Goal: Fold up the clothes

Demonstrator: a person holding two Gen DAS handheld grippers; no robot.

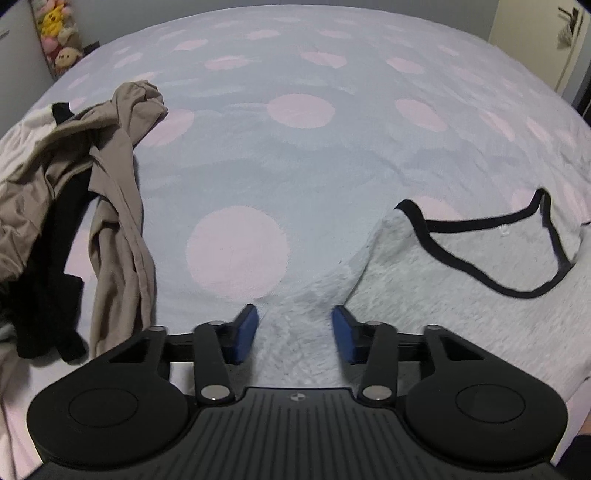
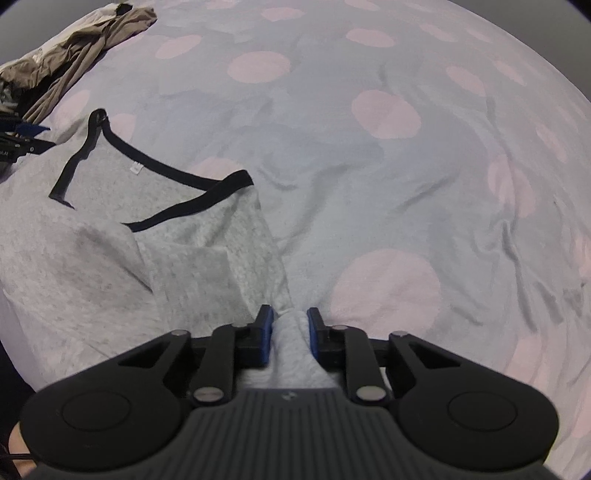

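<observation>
A light grey shirt (image 1: pixel 443 277) with a black neckline trim (image 1: pixel 480 221) lies spread on the bed. My left gripper (image 1: pixel 295 325) is open, its blue pads (image 1: pixel 245 332) standing either side of a raised fold at the shirt's edge. In the right wrist view the same shirt (image 2: pixel 92 258) lies to the left, one sleeve folded over. My right gripper (image 2: pixel 290 325) is shut on a bunched part of the shirt's fabric. The left gripper (image 2: pixel 22 136) shows at the far left edge of that view.
The bed cover (image 1: pixel 295 166) is pale blue with pink dots, and wrinkled on the right (image 2: pixel 498 229). A pile of beige and black clothes (image 1: pixel 114 177) lies at the left, also the pile (image 2: pixel 85 40). Plush toys (image 1: pixel 59 33) hang beyond the bed.
</observation>
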